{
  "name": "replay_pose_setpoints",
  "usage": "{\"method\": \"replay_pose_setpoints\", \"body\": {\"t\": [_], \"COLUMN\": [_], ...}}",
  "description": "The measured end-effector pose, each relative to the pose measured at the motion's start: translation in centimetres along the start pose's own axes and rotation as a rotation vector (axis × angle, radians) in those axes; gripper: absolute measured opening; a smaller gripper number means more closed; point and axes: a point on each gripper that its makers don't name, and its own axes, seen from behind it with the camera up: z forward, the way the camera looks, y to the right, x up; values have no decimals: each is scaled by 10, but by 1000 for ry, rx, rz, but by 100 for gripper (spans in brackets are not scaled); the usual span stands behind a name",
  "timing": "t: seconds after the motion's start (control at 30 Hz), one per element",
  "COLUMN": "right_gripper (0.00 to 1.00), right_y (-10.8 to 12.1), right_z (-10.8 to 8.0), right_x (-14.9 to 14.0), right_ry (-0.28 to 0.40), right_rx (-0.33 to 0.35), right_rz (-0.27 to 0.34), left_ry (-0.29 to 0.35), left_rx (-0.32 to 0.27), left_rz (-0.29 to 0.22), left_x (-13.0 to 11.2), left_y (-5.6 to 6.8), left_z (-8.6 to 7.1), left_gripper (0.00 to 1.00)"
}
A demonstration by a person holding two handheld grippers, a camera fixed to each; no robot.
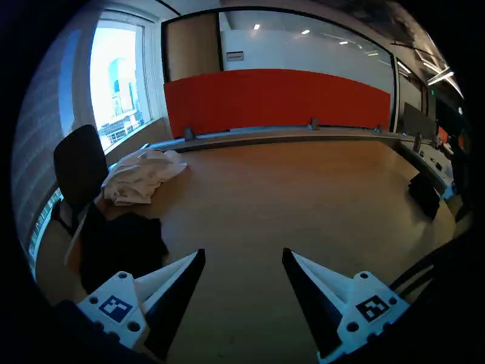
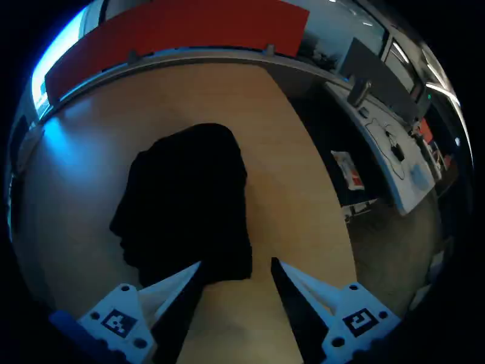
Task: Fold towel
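**Black towel flat on the tabletop, both tongs open**

Left gripper view: The left tongs [image 1: 242,253] stand open, their two white-and-black pointed fingers well apart with nothing between them, over a bare stretch of the light brown wooden tabletop [image 1: 291,194]. Off to the left of the fingers, near the tabletop's edge, lies a dark, rumpled black towel [image 1: 124,242]. Beyond it, farther along the same side, sits a crumpled white cloth pile [image 1: 142,175]. A black office chair [image 1: 79,164] stands just beside that edge, under a bright window [image 1: 118,85]. A long red partition panel [image 1: 273,100] runs along the far side of the tabletop. A small dark object [image 1: 424,191] sits at the right edge; it is too dim to tell what it is.

Right gripper view: The right tongs [image 2: 235,262] are open too, gripping nothing. The black towel [image 2: 182,200] lies spread on the wooden tabletop [image 2: 91,182] straight ahead of the fingers, its outline uneven. Its near edge reaches the tip of the left-hand finger, though I cannot tell whether the two touch. The red partition panel [image 2: 182,30] bounds the far side. To the right, a separate white desk [image 2: 388,151] carries small items.
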Motion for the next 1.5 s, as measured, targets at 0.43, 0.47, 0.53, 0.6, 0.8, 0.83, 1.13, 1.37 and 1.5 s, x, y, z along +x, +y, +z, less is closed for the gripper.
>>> {"method": "replay_pose_setpoints", "body": {"t": [0.43, 0.47, 0.53, 0.6, 0.8, 0.83, 1.13, 1.37, 1.5], "right_gripper": [85, 85, 85, 85, 85, 85, 85, 85, 85], "right_y": [-4, -5, -6, -8, -16, -17, -20, -22, -24], "right_z": [-13, -15, -18, -22, -33, -34, -56, -68, -71], "right_x": [6, 8, 12, 16, 34, 37, 75, 94, 100], "right_ry": [48, 56, 78, 103, 190, 207, 406, 495, 514], "right_rx": [-3, -4, -5, -5, 0, 1, -12, -11, -6], "right_rz": [3, 4, 10, 18, 54, 59, 108, 143, 149], "left_ry": [9, 10, 11, 12, 17, 17, 17, 19, 21], "left_rx": [-13, -13, -14, -15, -18, -18, -21, -23, -24], "left_rz": [-3, -3, -5, -6, -9, -9, -13, -15, -15], "left_x": [2, 3, 3, 4, 7, 7, 9, 13, 16], "left_y": [3, 3, 3, 3, 3, 4, 5, 6, 6], "left_z": [1, 2, 2, 2, 3, 4, 6, 8, 9], "left_gripper": [94, 94, 94, 94, 94, 94, 94, 94, 94]}}
